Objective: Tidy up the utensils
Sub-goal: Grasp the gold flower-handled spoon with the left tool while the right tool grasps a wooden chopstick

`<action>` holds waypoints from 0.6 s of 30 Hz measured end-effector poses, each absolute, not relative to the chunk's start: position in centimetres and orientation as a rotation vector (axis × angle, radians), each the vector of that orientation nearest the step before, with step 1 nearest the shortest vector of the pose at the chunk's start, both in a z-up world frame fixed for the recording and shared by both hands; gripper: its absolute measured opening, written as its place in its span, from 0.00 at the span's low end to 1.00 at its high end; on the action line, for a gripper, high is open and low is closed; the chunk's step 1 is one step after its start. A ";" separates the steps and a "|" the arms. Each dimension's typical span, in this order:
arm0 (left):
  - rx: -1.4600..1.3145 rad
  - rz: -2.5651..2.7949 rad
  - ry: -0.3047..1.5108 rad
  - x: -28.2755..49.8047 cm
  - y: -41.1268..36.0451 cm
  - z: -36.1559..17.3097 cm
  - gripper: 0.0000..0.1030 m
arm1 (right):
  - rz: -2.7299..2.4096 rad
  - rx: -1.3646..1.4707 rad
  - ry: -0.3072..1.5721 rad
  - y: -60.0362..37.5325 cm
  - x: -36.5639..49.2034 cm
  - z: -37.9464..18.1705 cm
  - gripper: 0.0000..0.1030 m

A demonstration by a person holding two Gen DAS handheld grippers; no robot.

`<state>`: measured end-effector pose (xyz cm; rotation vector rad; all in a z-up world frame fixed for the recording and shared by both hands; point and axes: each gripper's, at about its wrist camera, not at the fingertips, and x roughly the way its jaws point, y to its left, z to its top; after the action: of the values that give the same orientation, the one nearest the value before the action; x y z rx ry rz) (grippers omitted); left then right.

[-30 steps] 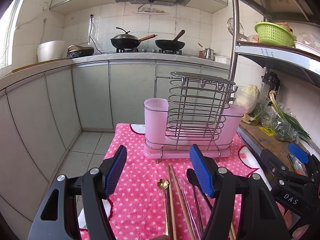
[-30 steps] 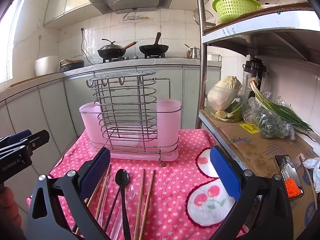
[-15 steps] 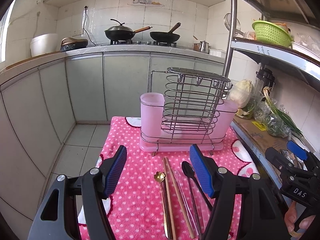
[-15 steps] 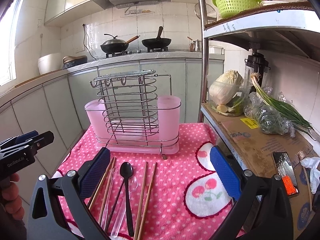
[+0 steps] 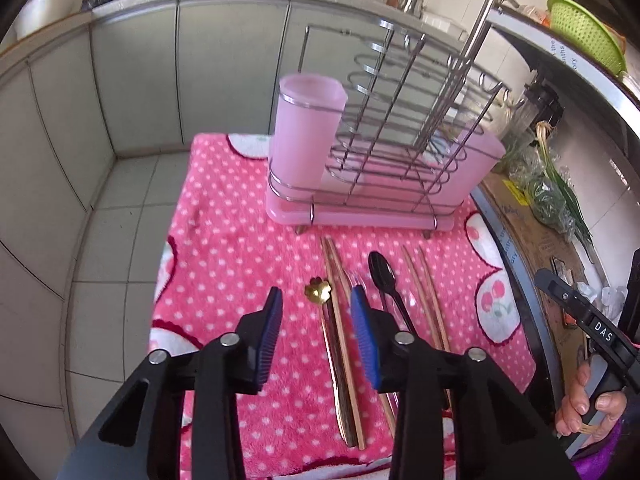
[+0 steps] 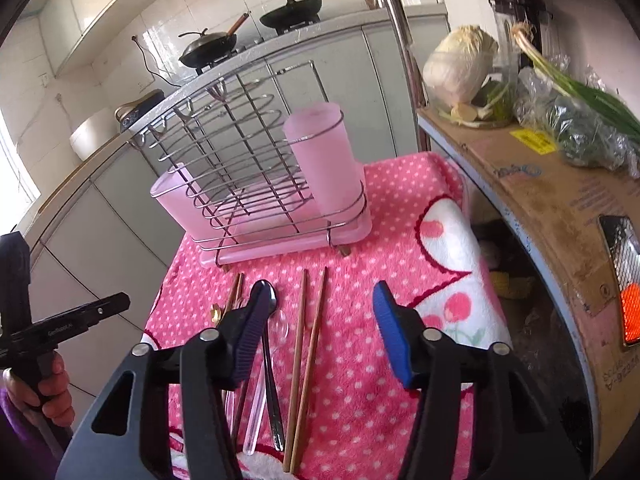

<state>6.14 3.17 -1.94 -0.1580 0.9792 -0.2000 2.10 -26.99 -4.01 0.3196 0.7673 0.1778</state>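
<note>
Utensils lie side by side on a pink dotted cloth [image 5: 224, 248]: a gold spoon [image 5: 319, 290], a left pair of wooden chopsticks [image 5: 336, 276], a clear spoon, a black spoon [image 5: 383, 272] and a right pair of chopsticks [image 5: 424, 280]. Behind them stands a wire rack [image 5: 384, 148] with pink cups [image 5: 308, 128]. My left gripper [image 5: 316, 320] is open and empty, low over the gold spoon and left chopsticks. My right gripper [image 6: 320, 332] is open and empty above the right chopsticks [image 6: 310, 320], with the black spoon [image 6: 266, 300] beside its left finger.
A shelf unit stands to the right with a cardboard sheet [image 6: 560, 184], cabbage [image 6: 460, 64], green onions [image 6: 592, 96] and a green basket [image 5: 588, 36]. Kitchen counters and stove pans [image 6: 212, 46] are behind. The floor [image 5: 120, 216] drops off left of the cloth.
Both grippers have tilted down and moved closer to the utensils. The left gripper's fingers have narrowed around the gold spoon and left chopsticks. The right gripper has stayed wide open.
</note>
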 end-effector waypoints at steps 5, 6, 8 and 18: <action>-0.219 -0.240 1.194 10.0 2.3 -6.8 0.20 | 0.210 0.380 0.854 -27.5 4.3 -6.3 0.40; -0.214 -0.244 1.223 10.4 2.0 -7.7 0.20 | 0.206 0.379 0.862 -27.6 4.7 -6.5 0.40; -0.196 -0.249 1.267 11.1 1.1 -9.0 0.19 | 0.199 0.376 0.874 -27.7 5.4 -7.1 0.40; -0.151 -0.212 1.378 13.2 -0.7 -12.8 0.05 | 0.233 0.384 0.941 -27.1 8.3 -9.5 0.40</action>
<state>13.16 -0.67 -12.82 -0.1514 1.3777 -0.2119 8.34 -27.08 -9.54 0.3841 0.9409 0.2326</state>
